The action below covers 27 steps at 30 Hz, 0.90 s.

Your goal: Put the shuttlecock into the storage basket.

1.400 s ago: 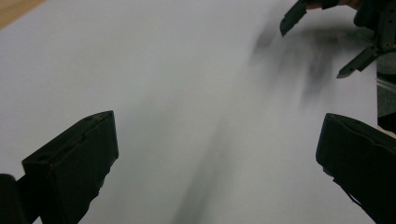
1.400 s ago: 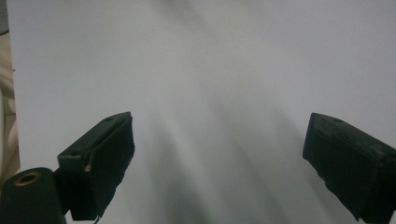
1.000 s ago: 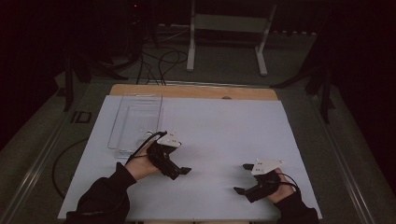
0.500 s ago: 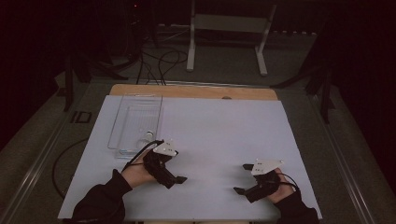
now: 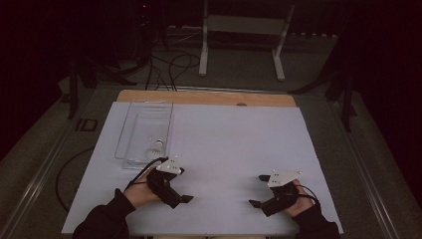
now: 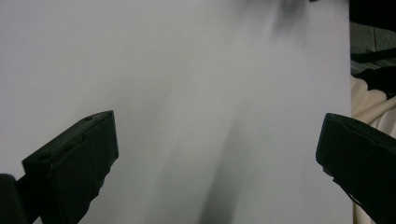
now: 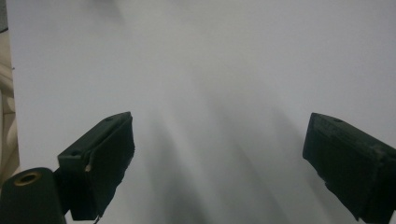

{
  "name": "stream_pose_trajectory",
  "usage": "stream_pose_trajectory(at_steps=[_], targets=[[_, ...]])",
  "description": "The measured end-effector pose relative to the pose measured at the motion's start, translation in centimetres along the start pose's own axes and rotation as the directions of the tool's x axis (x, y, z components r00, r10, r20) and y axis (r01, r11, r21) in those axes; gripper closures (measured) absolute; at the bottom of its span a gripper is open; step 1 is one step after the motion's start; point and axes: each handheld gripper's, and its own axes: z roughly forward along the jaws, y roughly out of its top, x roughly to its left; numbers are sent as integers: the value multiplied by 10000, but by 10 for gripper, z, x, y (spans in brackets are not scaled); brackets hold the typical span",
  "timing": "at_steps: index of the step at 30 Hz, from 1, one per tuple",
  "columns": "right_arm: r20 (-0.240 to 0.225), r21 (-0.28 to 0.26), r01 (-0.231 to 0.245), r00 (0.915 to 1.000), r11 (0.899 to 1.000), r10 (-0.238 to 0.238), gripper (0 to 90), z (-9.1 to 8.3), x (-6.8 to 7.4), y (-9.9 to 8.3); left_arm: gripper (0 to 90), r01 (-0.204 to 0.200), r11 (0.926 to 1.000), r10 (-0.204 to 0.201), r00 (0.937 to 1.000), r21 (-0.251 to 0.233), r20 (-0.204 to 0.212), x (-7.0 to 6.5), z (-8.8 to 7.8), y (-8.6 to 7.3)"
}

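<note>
Clear plastic tray [image 5: 144, 130] sits at far left of the white sheet [image 5: 229, 144], small bulb-like item [image 5: 155, 147] inside. My left gripper [image 5: 175, 193] just nearer than tray, jaws spread, empty. My right gripper [image 5: 258, 191] well right of tray, spread too, probably parked ready.

Over the last second the left gripper [image 5: 175, 191] has drawn back toward the person, away from the clear tray [image 5: 130, 150] and nearer the tabletop's [image 5: 234, 144] front edge. A gap of bare white surface now separates it from the tray's near end. Its jaws have ended up spread wide.
</note>
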Motion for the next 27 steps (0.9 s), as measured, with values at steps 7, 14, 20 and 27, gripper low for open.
stream_pose_trajectory(at_steps=[7, 14, 20, 27], targets=[[21, 38, -4, 10000, 10000, 4, 87, 0, 0, 0, 0, 81, 10000, -81, 9999, 18, -94, 0, -6, -13], [13, 159, 90, 10000, 9998, -90, 87, 2, 1, -1, 0, 187, 9998, -186, 9996, 79, -205, 0, -9, -25], [5, 149, 114, 9999, 9998, -114, 87, 2, 1, -1, 0, 253, 9996, -248, 9984, 91, -502, 1, -13, -36], [-47, 236, 277, 9996, 9993, -276, 87, 4, 4, -1, 0, 412, 9991, -419, 9970, -124, -653, 2, -21, -44]])
